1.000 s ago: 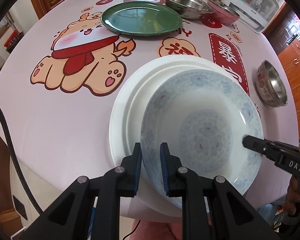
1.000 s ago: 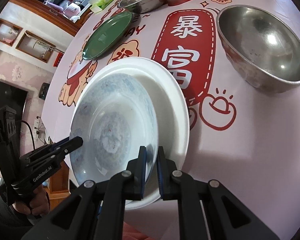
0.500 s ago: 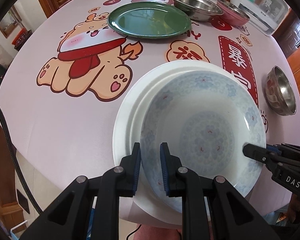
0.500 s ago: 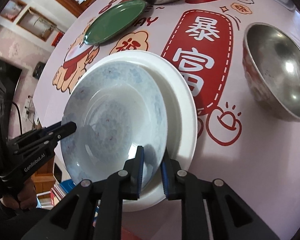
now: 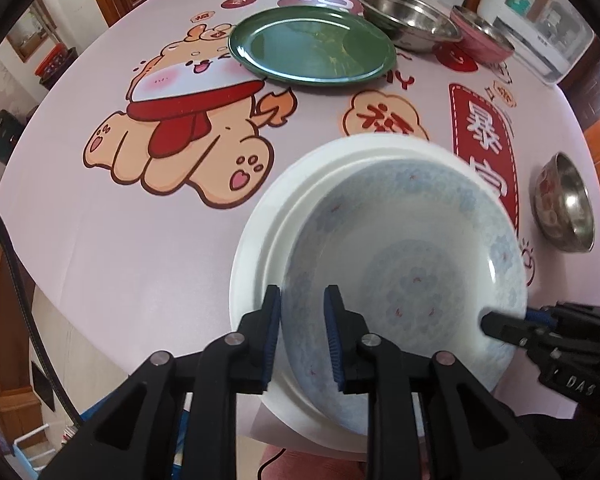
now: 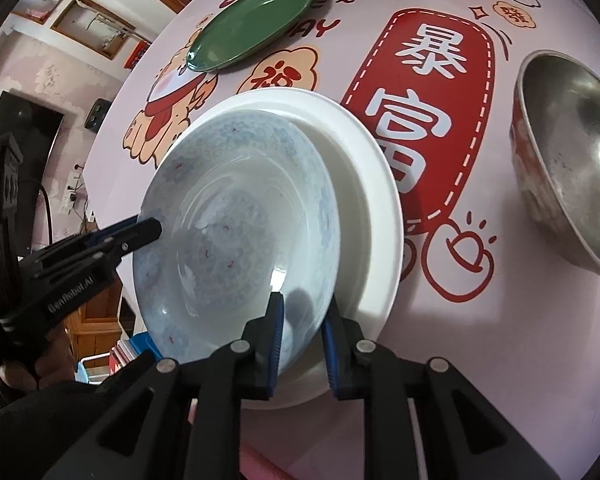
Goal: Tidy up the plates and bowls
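Blue-patterned bowl rests on white plate near the tabletop edge; left hand-held gripper and right hand-held gripper are opening off its rim. Next: withdraw, then fetch another dish.

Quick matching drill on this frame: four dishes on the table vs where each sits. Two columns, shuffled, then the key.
Things:
1. blue-patterned ceramic bowl
2. plain white plate
3. dark green round plate
4. small steel bowl

Places:
A. alone, right of the red banner print
B. by the cartoon dog's head
C. under the patterned bowl
D. rim between both grippers' fingers, which are opening

Pairs: 1-D, 2-C, 3-B, 4-A
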`<state>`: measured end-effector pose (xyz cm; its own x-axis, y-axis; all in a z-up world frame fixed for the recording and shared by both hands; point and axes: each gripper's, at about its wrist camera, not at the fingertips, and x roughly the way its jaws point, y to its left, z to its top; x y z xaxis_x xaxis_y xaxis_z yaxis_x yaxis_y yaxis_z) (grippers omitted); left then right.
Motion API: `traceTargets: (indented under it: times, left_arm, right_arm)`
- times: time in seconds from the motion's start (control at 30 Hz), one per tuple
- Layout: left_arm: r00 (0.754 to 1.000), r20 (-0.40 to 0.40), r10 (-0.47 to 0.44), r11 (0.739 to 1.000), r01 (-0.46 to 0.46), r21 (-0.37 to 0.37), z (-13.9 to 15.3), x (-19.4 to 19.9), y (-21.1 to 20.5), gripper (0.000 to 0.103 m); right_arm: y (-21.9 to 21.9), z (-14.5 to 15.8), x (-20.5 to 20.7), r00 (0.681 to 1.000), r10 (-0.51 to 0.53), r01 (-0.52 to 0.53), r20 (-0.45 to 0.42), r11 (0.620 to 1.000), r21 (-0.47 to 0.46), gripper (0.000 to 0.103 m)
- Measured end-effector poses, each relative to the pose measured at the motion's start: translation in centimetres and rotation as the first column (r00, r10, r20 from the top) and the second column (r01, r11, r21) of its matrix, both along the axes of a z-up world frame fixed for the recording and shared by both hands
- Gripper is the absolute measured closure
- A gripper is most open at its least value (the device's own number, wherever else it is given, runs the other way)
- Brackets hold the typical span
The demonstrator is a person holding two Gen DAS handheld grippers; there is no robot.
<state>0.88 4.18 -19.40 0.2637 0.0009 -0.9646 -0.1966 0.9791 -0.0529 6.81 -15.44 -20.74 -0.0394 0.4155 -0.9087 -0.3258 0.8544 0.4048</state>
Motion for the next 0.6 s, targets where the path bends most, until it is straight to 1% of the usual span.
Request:
traceTargets:
  times: [0.07,0.2,0.33,0.4,0.43,0.5,0.6]
  left_arm:
    - [1.000,0.011,-0.005,1.000,0.005,0.009,0.4,0.2,0.1,0.080]
    - [0.999,0.043,-0.011,1.000,0.012,-0.016,1.2,0.5,0.6,0.078]
    - [0.996,0.077,-0.045,0.998,0.048,-0.040,1.9,0.8,1.6,0.075]
    - [0.993,0.093,-0.074,0.995,0.080,-0.060,2.3,0.9,2.1,0.071]
    - [0.992,0.095,-0.088,0.993,0.095,-0.068,2.4,0.9,2.4,0.071]
    - [0.988,0.087,-0.131,0.987,0.138,-0.079,2.6,1.2,2.9,0.071]
    - [0.970,0.109,-0.215,0.972,0.224,-0.073,3.3,1.3,3.8,0.071]
  right_arm:
    - [0.1,0.1,0.0,1.000,0.004,-0.004,-0.001,1.000,0.004,0.078]
    - [0.6,0.4,-0.3,1.000,-0.002,0.002,0.011,1.000,-0.019,0.074]
    - [1.1,0.7,-0.5,0.999,-0.042,0.043,0.022,0.997,-0.070,0.072]
    - [1.4,0.9,-0.8,0.997,-0.076,0.079,0.030,0.993,-0.091,0.066]
    - [1.5,1.0,-0.8,0.996,-0.089,0.092,0.032,0.991,-0.099,0.064]
    - [1.5,1.0,-0.9,0.990,-0.140,0.143,0.034,0.983,-0.113,0.064]
    - [1.2,1.1,-1.1,0.973,-0.226,0.229,0.042,0.965,-0.125,0.063]
